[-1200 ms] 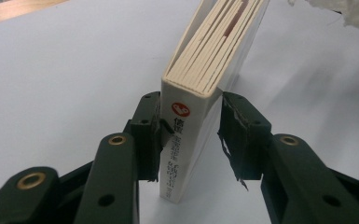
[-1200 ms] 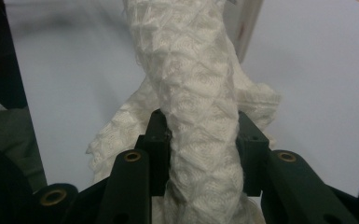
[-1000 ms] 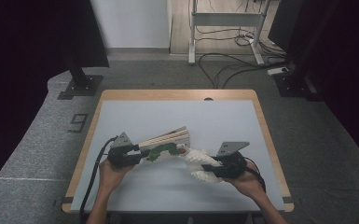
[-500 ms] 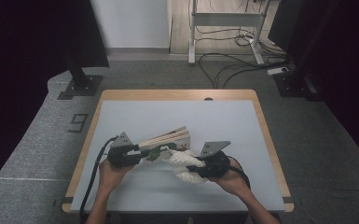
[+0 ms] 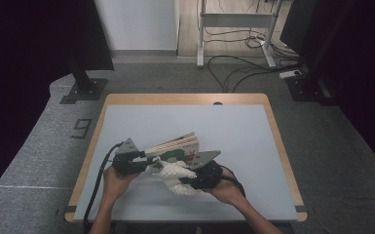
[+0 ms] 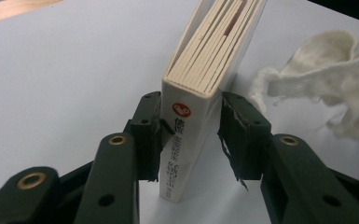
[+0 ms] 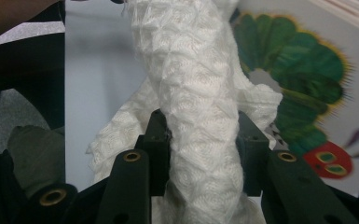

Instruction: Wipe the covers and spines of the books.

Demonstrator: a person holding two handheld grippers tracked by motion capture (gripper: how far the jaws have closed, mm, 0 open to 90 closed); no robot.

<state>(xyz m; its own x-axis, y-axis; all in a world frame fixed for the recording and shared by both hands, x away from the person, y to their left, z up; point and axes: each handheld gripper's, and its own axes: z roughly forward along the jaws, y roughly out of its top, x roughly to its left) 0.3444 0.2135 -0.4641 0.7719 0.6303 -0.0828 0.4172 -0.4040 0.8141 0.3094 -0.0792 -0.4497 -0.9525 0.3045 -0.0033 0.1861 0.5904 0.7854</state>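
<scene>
- Presently, the book [image 5: 173,146] lies near the middle of the table [image 5: 234,126], towards its near edge, with its spine to the left and its pages fanning to the far right.
- In the left gripper view, the left gripper [image 6: 191,135] has its jaws clamped across the book's spine end, one pad on each cover.
- A white knitted cloth [image 5: 175,174] lies against the near side of the book, partly over the caterpillar picture [image 7: 307,88] on its cover.
- In the right gripper view, the right gripper [image 7: 203,140] has its jaws pressed together on a bunched fold of the cloth.
- Judgement on progress: the work appears to be wiping the book's cover. The book is secured and the cloth is gripped and in contact with the cover, so wiping seems under way. How much of the cover is done cannot be told; the far part of the cover, then release of both items, appear to remain.
- Count: one book, one cloth, two grippers, one table.
- Beyond the table's far edge: grey floor, a metal frame [image 5: 236,22] and loose cables [image 5: 243,66].
</scene>
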